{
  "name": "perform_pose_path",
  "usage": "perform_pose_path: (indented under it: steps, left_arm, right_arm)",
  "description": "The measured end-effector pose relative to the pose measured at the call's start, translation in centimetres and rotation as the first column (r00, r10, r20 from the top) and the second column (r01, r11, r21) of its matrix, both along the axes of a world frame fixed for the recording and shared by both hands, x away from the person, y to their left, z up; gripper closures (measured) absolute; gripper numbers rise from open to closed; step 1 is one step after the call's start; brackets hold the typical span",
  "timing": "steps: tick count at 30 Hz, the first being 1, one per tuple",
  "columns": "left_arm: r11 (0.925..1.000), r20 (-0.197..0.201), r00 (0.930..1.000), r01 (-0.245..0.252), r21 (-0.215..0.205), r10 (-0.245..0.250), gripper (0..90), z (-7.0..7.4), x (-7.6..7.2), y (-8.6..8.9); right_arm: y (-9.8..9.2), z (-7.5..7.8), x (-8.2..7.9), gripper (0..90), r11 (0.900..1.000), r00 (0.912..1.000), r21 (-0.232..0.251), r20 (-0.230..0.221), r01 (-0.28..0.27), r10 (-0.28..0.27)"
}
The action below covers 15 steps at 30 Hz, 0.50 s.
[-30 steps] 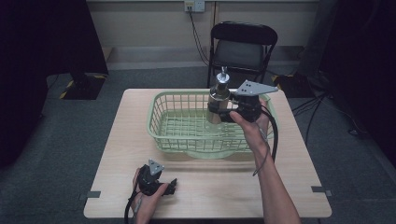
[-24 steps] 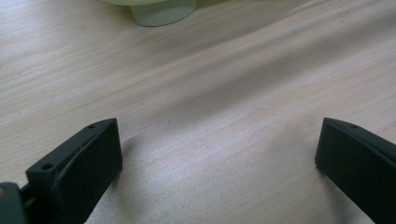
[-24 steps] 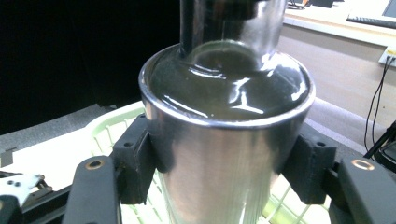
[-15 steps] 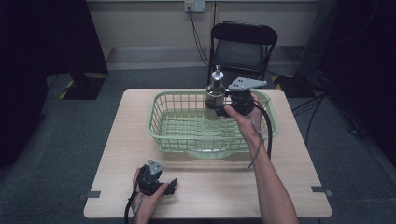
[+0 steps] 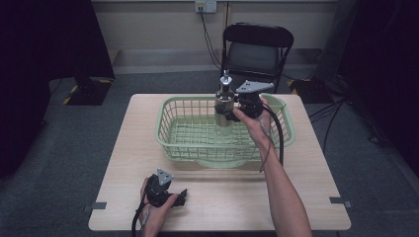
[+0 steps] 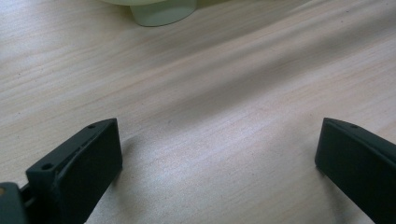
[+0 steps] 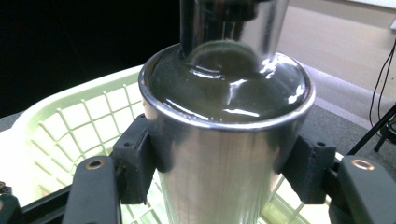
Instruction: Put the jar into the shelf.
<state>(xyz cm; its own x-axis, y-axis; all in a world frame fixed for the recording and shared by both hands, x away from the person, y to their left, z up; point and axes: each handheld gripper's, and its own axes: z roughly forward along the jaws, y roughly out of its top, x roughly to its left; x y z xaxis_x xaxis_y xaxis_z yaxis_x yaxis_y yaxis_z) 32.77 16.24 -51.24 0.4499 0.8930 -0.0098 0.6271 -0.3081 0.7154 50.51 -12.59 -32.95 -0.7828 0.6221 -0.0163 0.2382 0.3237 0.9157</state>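
Observation:
A shiny steel dispenser bottle (image 5: 225, 103) with a pump top hangs upright over the pale green basket (image 5: 173, 131), toward its right side. My right gripper (image 5: 232, 112) is shut on the bottle's body; in the right gripper view the pads (image 7: 133, 161) press on both sides of the steel bottle (image 7: 224, 154) with the basket (image 7: 79, 126) below. My left gripper (image 5: 179, 197) rests on the table near the front edge, held by a hand. In the left gripper view its jaws stand wide apart over bare wood, so the left gripper (image 6: 217, 163) is open and holds nothing.
The wooden table (image 5: 316, 168) has bare room in front of and beside the basket. A black folding chair (image 5: 257, 49) stands behind the table. Cables trail on the floor at the right. A pale green basket foot (image 6: 161, 11) shows ahead of the left gripper.
My right gripper has carried the bottle leftward and down, from above the basket's right rim to over its inside. The left gripper has stayed in place.

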Motion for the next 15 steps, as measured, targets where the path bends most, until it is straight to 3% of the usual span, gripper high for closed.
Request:
perform_pose_path:
  steps: [15]
  left_arm:
    - [1.0000, 0.000, 1.0000, 0.000, 0.001, 0.000, 0.3, 0.0, 0.0, 0.0]
  right_arm:
    - [1.0, -2.4, 2.2, 35.3, 0.999, 0.9976, -0.037, -0.069, -0.002, -0.001]
